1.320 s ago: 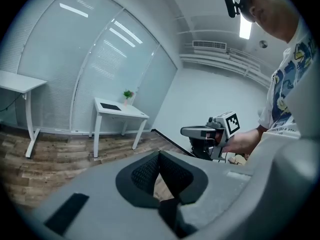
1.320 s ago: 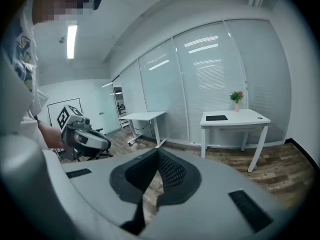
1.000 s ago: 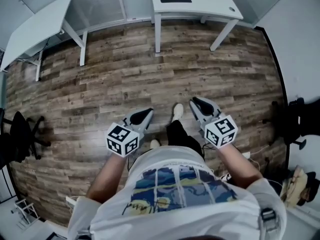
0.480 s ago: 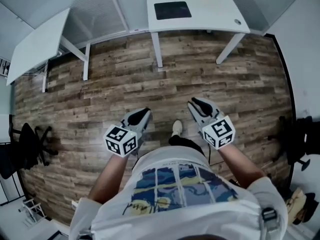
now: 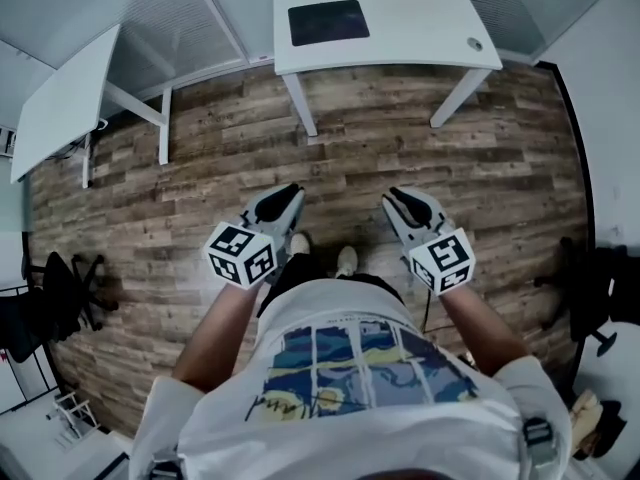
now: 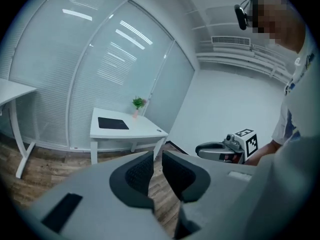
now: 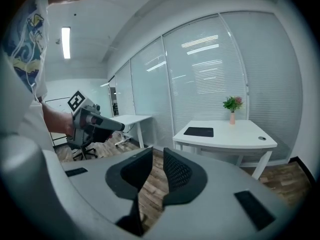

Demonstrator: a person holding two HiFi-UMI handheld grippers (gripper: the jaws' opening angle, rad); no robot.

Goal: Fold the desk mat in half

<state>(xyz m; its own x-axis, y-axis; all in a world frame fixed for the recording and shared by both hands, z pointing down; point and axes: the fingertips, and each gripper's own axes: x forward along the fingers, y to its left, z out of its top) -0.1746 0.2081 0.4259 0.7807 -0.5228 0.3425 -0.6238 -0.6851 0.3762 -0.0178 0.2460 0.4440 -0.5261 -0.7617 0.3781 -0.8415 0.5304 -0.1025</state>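
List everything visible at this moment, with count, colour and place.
desk mat: one, black, lying flat on the far desk
desk: two, white; one straight ahead, another at the left
potted plant: one, green in a pink vase, at the far desk's back edge
office chair: two, black; one at the floor's left edge, another at the right
floor: brown wood planks
shoes: two, white, on the floor between the grippers
left gripper: grey, jaws opening, nothing between them
right gripper: grey, jaws slightly apart, empty
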